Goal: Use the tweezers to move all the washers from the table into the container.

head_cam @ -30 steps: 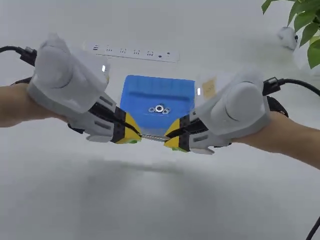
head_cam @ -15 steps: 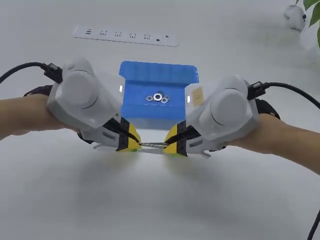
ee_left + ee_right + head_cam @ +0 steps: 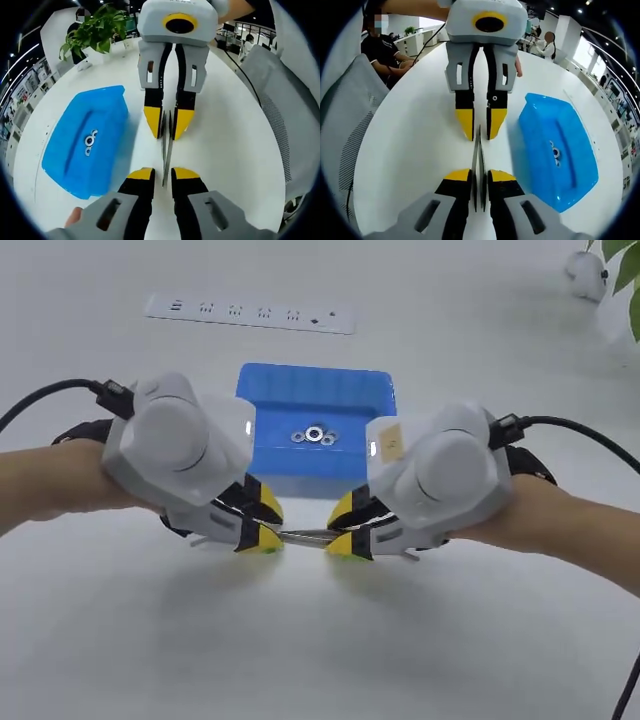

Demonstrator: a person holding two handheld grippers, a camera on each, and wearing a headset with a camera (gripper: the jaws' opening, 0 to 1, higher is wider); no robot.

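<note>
Washers [image 3: 315,436] lie in a small cluster on the floor of the blue container [image 3: 300,390], which stands on the white table [image 3: 300,640] in the head view. A power strip [image 3: 250,313] lies beyond it. Nearer the person, the left gripper [image 3: 258,527] and the right gripper [image 3: 345,532] point at each other just in front of the container's near wall. The tweezers [image 3: 301,535] bridge the short gap between their yellow tips.

In the left gripper view the container [image 3: 65,155] lies to the left with the washers [image 3: 90,142] in its sunken middle. A potted plant [image 3: 95,32] stands past it. The tweezers [image 3: 167,145] run from the right gripper [image 3: 168,124], whose jaws press against the two blades, down to the left gripper [image 3: 163,176]. Its jaws stand narrow around the tweezers' thin end; whether they pinch it cannot be told.

In the right gripper view the container [image 3: 570,165] is on the right, the washers [image 3: 555,151] grouped inside. The right gripper [image 3: 479,177] is clamped on the tweezers [image 3: 479,160], both blades filling its gap. The far end reaches between the narrow jaws of the left gripper [image 3: 480,125].
</note>
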